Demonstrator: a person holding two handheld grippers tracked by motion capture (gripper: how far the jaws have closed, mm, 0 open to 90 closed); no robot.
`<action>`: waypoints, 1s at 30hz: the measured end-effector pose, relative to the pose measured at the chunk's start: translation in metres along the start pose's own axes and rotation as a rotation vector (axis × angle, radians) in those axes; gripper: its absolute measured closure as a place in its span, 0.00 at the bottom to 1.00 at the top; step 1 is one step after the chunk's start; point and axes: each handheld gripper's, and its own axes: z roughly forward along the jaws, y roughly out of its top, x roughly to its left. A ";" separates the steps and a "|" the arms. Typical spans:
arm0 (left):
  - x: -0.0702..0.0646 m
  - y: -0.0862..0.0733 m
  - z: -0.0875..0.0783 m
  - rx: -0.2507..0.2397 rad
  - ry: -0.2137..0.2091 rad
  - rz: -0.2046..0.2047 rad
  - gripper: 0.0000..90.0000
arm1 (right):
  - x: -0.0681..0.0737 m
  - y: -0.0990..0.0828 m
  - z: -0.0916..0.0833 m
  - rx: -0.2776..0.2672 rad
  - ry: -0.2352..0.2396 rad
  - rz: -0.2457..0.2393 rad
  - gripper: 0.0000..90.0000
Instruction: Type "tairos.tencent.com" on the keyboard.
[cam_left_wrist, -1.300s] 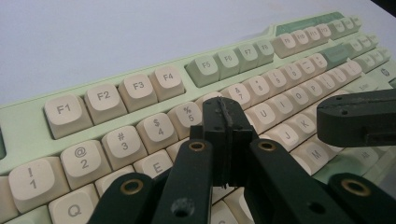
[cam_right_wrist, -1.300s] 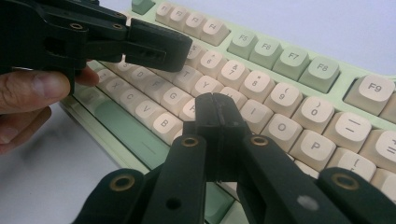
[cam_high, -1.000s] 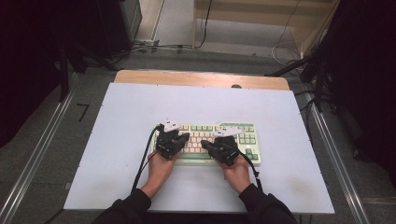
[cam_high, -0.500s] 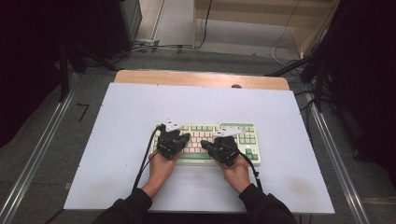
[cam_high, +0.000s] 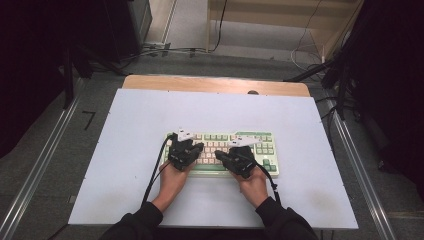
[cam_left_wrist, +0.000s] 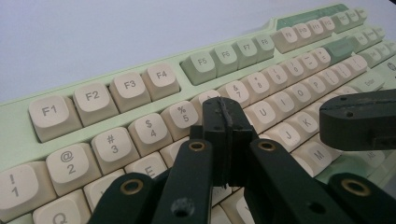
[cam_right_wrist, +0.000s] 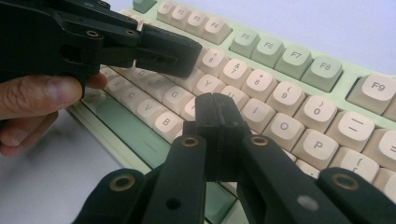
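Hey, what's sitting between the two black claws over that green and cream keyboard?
Only cream keys of the green and cream keyboard lie between the shut left claw and the shut right claw, seen in the high view.
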 end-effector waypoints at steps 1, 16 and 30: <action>0.000 0.000 0.000 0.003 0.000 -0.001 1.00 | 0.000 0.000 0.000 0.000 0.000 -0.002 0.97; -0.002 0.003 -0.010 -0.036 -0.011 0.001 1.00 | 0.000 0.000 -0.001 -0.004 0.001 0.001 0.97; 0.002 0.000 -0.022 -0.049 -0.024 -0.012 1.00 | -0.002 0.000 -0.004 -0.008 -0.001 0.004 0.97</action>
